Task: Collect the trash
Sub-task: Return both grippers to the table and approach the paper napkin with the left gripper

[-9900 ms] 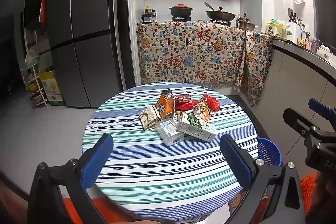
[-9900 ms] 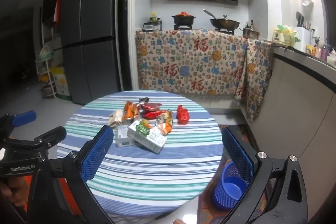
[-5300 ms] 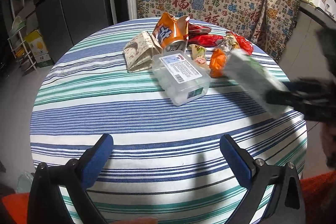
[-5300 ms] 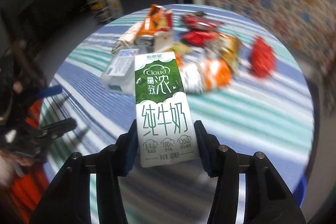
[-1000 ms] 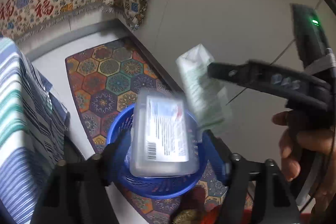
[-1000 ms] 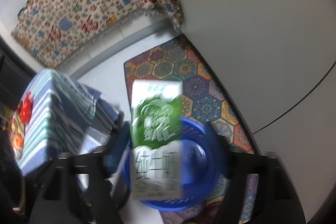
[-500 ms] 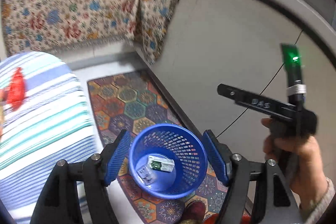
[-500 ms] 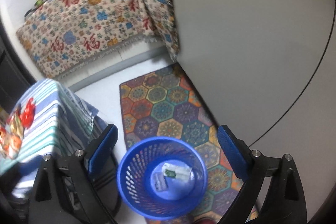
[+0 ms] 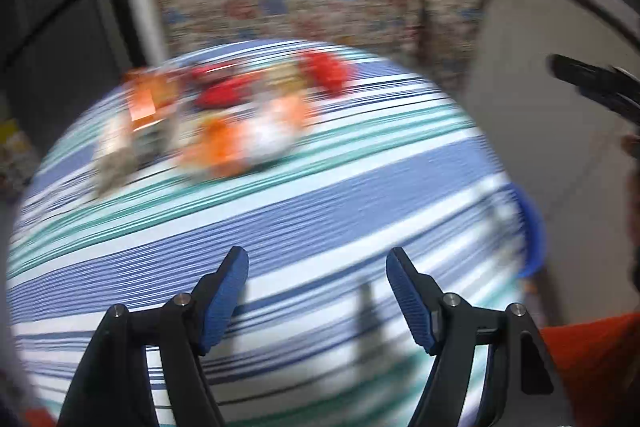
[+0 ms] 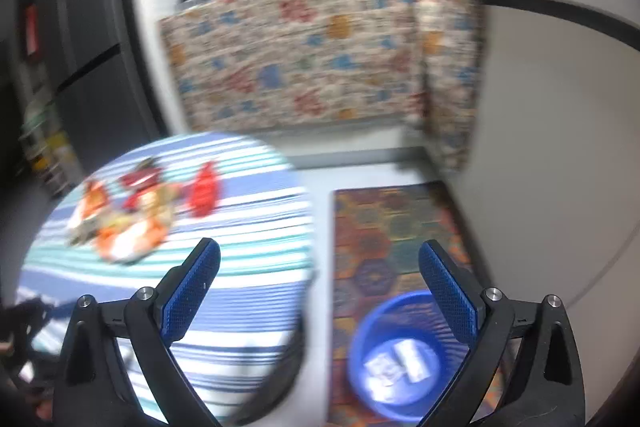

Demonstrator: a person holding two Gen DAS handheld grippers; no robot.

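Note:
Both views are motion-blurred. My left gripper (image 9: 316, 291) is open and empty above the near side of the round striped table (image 9: 320, 211). A pile of wrappers (image 9: 240, 131), orange, red and white, lies at the far side of the table. My right gripper (image 10: 320, 291) is open and empty, over the floor between the table (image 10: 240, 291) and the blue basket (image 10: 400, 359). The basket holds the milk carton and the clear box (image 10: 396, 363). The same wrappers (image 10: 136, 223) show at the left. The basket's rim (image 9: 534, 239) shows beyond the table's right edge.
A patterned rug (image 10: 392, 223) lies under the basket. A patterned cloth (image 10: 312, 55) covers the counter at the back, with pots on top. A grey cabinet wall (image 10: 560, 147) stands at the right and a dark fridge (image 10: 80, 67) at the left.
Both grippers dropped the carton and the box into the basket, opened, and swung up and left from the basket towards the table.

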